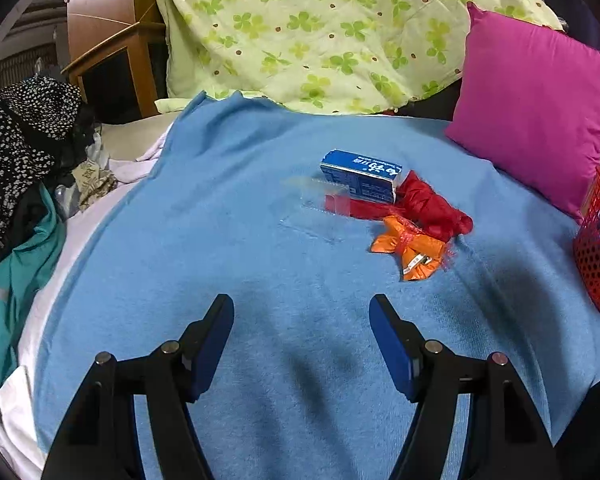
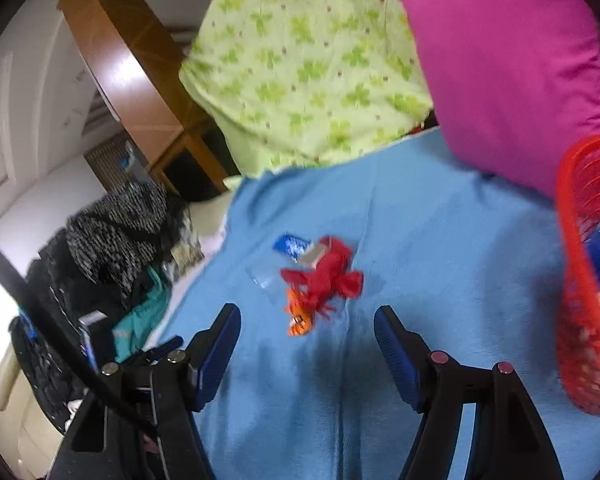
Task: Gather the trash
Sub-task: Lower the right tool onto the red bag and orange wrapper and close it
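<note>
A small heap of trash lies on the blue blanket (image 1: 228, 264): a blue carton (image 1: 360, 176), a clear plastic wrapper (image 1: 312, 208), a crumpled red wrapper (image 1: 432, 204) and an orange wrapper (image 1: 412, 252). My left gripper (image 1: 302, 308) is open over bare blanket, short of the heap. In the right wrist view, which is blurred, the red wrapper (image 2: 332, 272) and orange wrapper (image 2: 300, 320) lie just ahead of my right gripper (image 2: 307, 318), open with nothing between its fingers. A red mesh basket (image 2: 580, 320) with items inside stands at the right.
A magenta pillow (image 1: 536, 108) leans at the back right, beside a green clover-print quilt (image 1: 320, 32). Dark spotted clothing (image 1: 24, 132) and a teal garment (image 1: 16, 280) are piled off the left edge of the bed. A wooden cabinet (image 1: 112, 52) stands behind.
</note>
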The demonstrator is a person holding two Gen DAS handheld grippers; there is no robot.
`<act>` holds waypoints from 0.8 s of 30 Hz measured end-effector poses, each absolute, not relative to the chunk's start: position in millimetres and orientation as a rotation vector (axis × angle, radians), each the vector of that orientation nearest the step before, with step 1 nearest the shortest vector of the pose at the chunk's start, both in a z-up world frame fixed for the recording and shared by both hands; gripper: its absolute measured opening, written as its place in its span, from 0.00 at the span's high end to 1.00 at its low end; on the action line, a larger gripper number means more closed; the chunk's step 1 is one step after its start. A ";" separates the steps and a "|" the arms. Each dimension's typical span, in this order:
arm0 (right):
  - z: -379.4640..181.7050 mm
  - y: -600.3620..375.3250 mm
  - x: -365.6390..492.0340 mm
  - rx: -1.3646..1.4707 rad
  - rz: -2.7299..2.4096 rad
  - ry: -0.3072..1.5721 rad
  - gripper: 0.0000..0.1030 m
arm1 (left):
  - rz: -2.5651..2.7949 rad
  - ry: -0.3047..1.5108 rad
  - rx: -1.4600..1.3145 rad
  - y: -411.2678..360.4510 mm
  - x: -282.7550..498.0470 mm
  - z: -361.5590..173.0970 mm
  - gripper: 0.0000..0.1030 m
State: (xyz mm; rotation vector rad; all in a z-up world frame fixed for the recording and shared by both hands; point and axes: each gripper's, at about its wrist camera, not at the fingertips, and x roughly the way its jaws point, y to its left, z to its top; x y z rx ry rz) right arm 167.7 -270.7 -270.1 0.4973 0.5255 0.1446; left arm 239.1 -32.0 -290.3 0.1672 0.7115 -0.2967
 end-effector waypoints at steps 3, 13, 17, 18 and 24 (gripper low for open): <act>-278.2 -265.4 189.6 0.471 0.136 0.552 0.30 | -0.320 0.730 0.146 -32.9 244.2 -295.1 0.31; -297.6 -259.8 285.2 0.499 0.167 0.608 0.49 | -0.347 0.792 0.098 -35.1 258.4 -309.6 0.31; -316.7 -261.9 322.7 0.556 0.189 0.654 0.50 | -0.338 0.812 0.095 -35.5 265.8 -315.5 0.31; -320.9 -261.7 328.3 0.564 0.189 0.664 0.51 | -0.336 0.814 0.094 -35.5 267.1 -316.6 0.31; -354.1 -261.1 356.7 0.572 0.180 0.760 0.62 | -0.335 0.818 0.119 -40.7 271.2 -320.6 0.31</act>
